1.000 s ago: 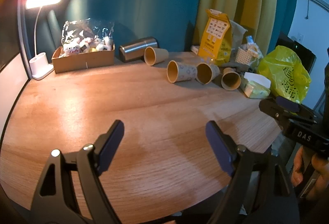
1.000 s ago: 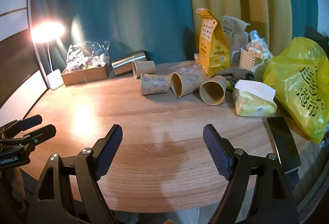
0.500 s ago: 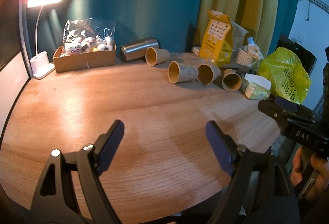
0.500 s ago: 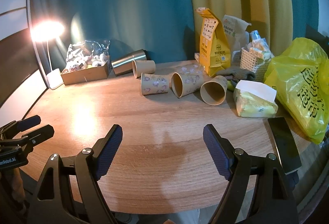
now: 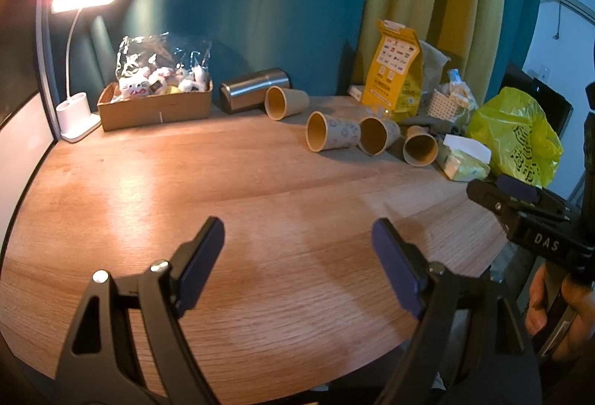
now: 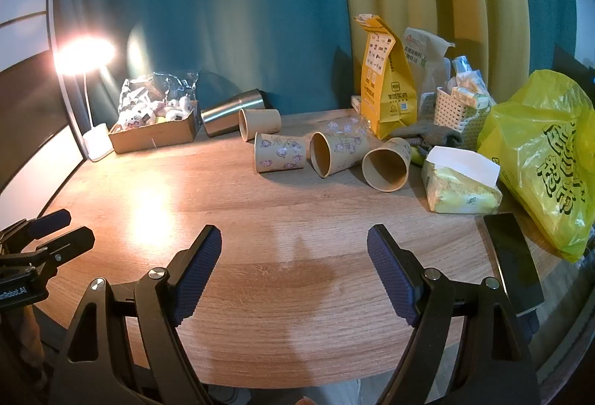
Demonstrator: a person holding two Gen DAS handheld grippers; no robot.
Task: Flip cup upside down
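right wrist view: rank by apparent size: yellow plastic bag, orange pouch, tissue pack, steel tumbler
1. yellow plastic bag
2. orange pouch
3. tissue pack
4. steel tumbler

The bag and the tissue pack sit nearer the camera, so apparent size only; tissue pack versus tumbler is close.

Wooden table (image 6: 260, 211) with four toppled paper cups (image 6: 279, 152), steel tumbler (image 6: 232, 111), cardboard box (image 6: 154, 133).

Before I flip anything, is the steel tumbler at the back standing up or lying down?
Lying down. The shiny steel tumbler rests on its side on the round wooden table, beside the brown cardboard box.
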